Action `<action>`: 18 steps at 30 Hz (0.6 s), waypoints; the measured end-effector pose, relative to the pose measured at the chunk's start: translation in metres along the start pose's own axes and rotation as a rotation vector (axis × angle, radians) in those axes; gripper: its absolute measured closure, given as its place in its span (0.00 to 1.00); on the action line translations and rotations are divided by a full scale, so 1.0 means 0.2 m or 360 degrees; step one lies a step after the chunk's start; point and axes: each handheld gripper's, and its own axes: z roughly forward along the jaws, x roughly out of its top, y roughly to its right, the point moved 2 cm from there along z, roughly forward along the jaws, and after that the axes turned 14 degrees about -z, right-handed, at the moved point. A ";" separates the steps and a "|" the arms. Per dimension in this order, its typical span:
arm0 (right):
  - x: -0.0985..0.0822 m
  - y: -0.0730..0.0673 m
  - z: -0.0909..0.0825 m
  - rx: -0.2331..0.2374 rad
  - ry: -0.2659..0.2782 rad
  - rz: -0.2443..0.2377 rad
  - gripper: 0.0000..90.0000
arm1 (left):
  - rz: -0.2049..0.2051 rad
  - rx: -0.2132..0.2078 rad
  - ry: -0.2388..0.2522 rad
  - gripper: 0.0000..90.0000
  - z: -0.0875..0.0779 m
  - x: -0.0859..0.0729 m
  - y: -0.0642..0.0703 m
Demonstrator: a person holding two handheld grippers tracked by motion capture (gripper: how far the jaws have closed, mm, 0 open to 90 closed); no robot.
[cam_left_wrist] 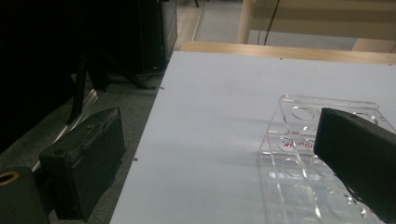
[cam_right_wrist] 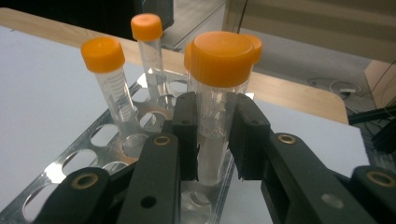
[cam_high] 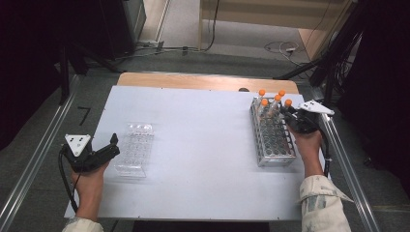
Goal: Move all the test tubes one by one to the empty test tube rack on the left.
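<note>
Orange-capped clear plastic tube [cam_right_wrist: 215, 93] upright in metal rack [cam_right_wrist: 70, 163], pinched between right gripper [cam_right_wrist: 214, 140] jaws, seemingly gripped; left gripper [cam_left_wrist: 219, 163] jaws wide apart, holding nothing.

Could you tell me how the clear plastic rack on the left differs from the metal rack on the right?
The clear plastic rack is transparent and holds nothing; the metal rack is silvery and holds orange-capped tubes at its far end. The left tool is open beside the plastic rack; the right tool grips a tube. Both racks have rows of round holes.

Claw [cam_right_wrist: 215, 140] clamped on orange-capped tube [cam_right_wrist: 218, 93] in rack [cam_right_wrist: 70, 172].
</note>
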 end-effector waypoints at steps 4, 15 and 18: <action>0.03 0.00 -0.02 -0.0021 0.0022 -0.0003 0.80 | -0.0001 -0.0002 0.0003 0.03 0.00 0.00 0.00; 0.09 0.03 -0.08 -0.0063 0.0098 0.0011 0.80 | 0.0008 0.0001 -0.0008 0.03 0.00 -0.01 0.01; 0.11 0.04 -0.11 -0.0077 0.0110 0.0035 0.80 | 0.0004 -0.0007 -0.0016 0.03 0.01 -0.01 0.01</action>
